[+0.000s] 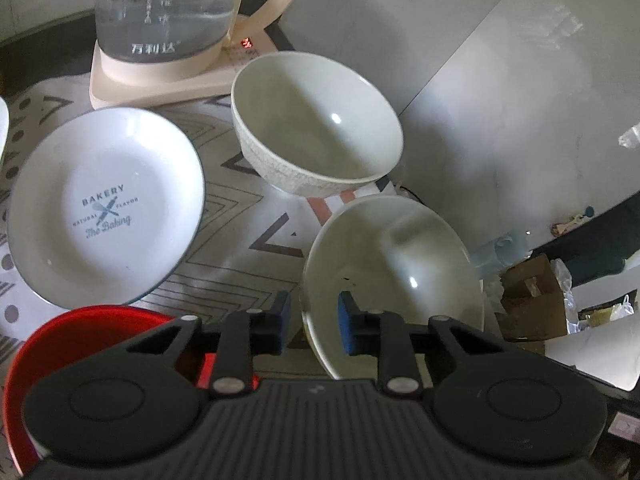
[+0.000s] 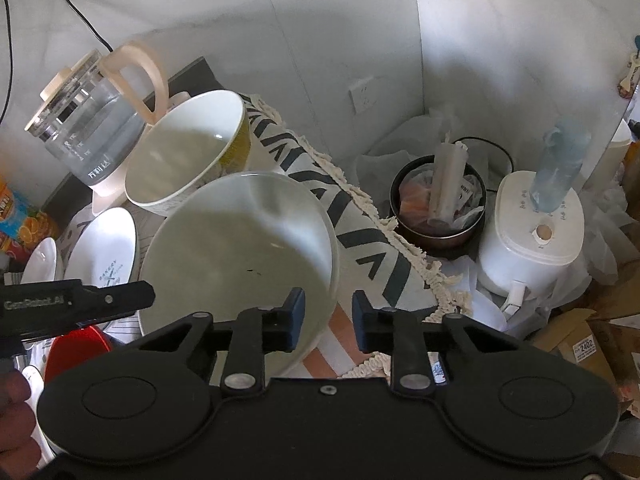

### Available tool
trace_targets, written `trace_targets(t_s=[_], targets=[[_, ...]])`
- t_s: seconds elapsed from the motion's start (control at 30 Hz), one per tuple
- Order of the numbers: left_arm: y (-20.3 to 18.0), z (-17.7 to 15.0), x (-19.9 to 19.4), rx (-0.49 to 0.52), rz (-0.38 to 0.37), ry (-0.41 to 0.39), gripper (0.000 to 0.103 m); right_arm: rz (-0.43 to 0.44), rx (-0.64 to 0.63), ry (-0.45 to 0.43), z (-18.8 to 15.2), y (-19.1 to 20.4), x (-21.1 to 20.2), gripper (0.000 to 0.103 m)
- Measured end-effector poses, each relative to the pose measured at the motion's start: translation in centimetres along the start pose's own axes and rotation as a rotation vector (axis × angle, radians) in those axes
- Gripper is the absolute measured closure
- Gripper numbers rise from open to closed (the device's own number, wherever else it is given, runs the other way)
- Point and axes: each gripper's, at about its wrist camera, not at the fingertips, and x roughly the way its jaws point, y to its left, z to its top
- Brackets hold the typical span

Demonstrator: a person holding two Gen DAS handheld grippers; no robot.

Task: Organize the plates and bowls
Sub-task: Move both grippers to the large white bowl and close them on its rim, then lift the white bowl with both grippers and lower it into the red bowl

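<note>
A wide cream bowl [image 1: 396, 276] [image 2: 240, 252] sits on the patterned cloth [image 1: 240, 216] near the table's edge. My left gripper [image 1: 314, 316] straddles its near left rim, one blue pad outside and one inside, with a gap showing beside the rim. My right gripper [image 2: 328, 312] straddles the opposite rim the same way, its pads not pressing on it. A textured white bowl [image 1: 316, 120] [image 2: 188, 160] stands behind. Left of it lies a "Bakery" plate [image 1: 106, 204] [image 2: 108, 256]. A red bowl [image 1: 80, 344] [image 2: 76, 348] is under my left gripper.
A glass kettle [image 1: 168, 12] [image 2: 88, 120] on its base stands at the back. Another white plate [image 2: 42, 260] lies far left. Off the table's edge are a dark pot [image 2: 438, 208], a white appliance [image 2: 532, 232] and cardboard boxes [image 1: 532, 296]. A hand [image 2: 12, 400] shows lower left.
</note>
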Motion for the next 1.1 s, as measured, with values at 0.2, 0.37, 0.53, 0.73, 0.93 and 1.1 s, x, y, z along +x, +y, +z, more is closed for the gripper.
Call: trace_targets(t_s=[0.2,0.37,0.53,0.73,0.93,1.1], targets=[[0.1,0.1,1.9,-0.033,0.023,0.045,0.096,-0.001,-0.005,0.029,0.3,-0.1,1.2,0.088],[0.1,0.0,1.8,-0.044,0.028,0.041,0.097,-0.001,-0.011,0.027,0.5,0.2,1.2,0.092],[0.2,-0.1,0.8,-0.050,0.011,0.029,0.097,0.003,-0.020,0.004,0.7,0.5,0.2,0.092],[0.4,0.1,-1.5,-0.044,-0.010,-0.010,0.097,0.007,-0.041,-0.038,0.9,1.6,-1.6,0.092],[1.0,0.1,-4.2,-0.037,-0.032,-0.049,0.097,0.019,-0.046,-0.085,0.6,3.1,-3.8,0.092],[1.8,-0.3,-6.9,-0.030,-0.045,-0.086,0.097,0.026,-0.059,-0.121,0.0,4.7,-5.7,0.092]])
